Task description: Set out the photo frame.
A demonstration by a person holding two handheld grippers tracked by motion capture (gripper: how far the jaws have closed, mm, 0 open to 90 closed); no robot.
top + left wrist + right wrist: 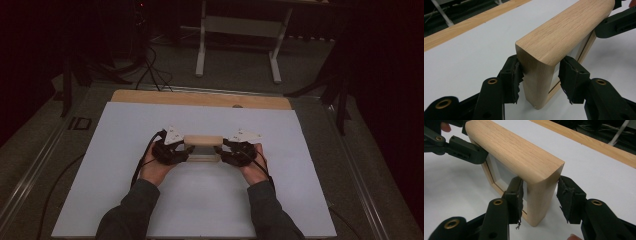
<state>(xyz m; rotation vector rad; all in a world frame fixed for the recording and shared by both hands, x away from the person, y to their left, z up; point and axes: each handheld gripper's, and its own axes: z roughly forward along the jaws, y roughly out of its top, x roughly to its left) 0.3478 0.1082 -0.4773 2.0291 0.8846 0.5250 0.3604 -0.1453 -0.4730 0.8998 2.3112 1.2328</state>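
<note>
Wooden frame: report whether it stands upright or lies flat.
Upright: the wooden frame stands on its lower edge on the white board.

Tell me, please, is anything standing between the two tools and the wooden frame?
Nothing visible does. The wooden frame stands upright on the white board, and its two ends already sit between the jaws of the left tool and the right tool.

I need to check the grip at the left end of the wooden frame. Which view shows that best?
The left gripper view: the wooden frame stands between its pads, one touching, the other slightly off. The high view shows the frame small between both hands. The right gripper view shows the opposite end.
</note>
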